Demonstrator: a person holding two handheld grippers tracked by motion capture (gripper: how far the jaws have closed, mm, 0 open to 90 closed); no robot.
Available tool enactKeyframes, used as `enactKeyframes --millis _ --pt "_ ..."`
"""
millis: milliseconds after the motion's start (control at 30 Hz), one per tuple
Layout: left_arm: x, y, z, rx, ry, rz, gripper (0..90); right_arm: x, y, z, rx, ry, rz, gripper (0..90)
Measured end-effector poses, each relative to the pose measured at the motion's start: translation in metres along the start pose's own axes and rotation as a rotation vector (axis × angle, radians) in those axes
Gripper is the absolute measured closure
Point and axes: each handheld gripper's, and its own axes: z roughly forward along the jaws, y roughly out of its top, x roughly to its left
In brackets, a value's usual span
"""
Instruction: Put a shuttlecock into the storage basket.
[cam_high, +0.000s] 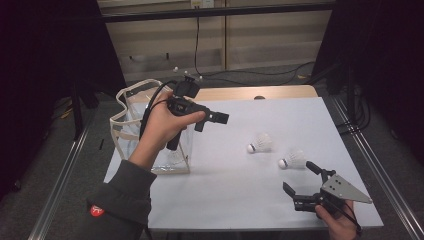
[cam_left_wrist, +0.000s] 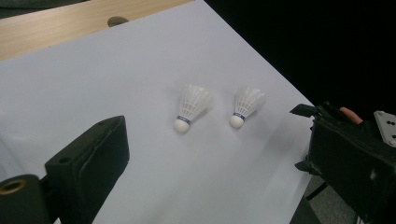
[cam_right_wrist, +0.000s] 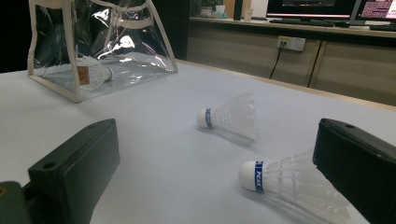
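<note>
Your left gripper (cam_high: 222, 118) is up off the white table (cam_high: 230, 190), held in your left hand (cam_high: 162, 122) just above the clear plastic bag (cam_high: 131, 125) that stands at the table's left edge, and it points right. From the high view its jaws look close together, but in the left gripper view just one jaw comes up at the lower left, so I honestly can't tell if it's parted or closed; nothing sits between them either way. Your right gripper (cam_high: 300, 177) is low at the near right corner with its jaws spread wide and empty, in your right hand (cam_high: 340, 220). Two white shuttlecocks lie on their sides in the middle-right of the table: the left shuttlecock (cam_high: 260, 143) a bit farther off, and the right shuttlecock (cam_high: 293, 159) nearer, just beyond your right jaws, its feathers beside the right jaw in the right gripper view. Something white sits inside the bag, maybe another shuttlecock (cam_right_wrist: 93, 72), hard to say through the glare.
</note>
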Motion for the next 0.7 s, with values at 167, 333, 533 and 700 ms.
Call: enactKeyframes --millis 167,333,533,700 --pt "-0.003 -0.002 0.004 0.007 -0.005 0.018 5.2 0.000 0.000 0.000 0.000 -0.003 0.000 0.5" --pt "-0.005 -0.007 0.009 0.007 -0.018 0.020 5.3 0.000 0.000 0.000 0.000 -0.002 -0.003 0.5" --pt "-0.005 -0.012 0.016 0.012 -0.021 0.027 4.9 0.001 0.000 0.000 0.001 0.000 0.003 0.5" --pt "-0.004 -0.017 0.020 0.006 -0.016 0.034 5.0 0.001 0.000 0.000 -0.003 0.000 -0.002 0.5"
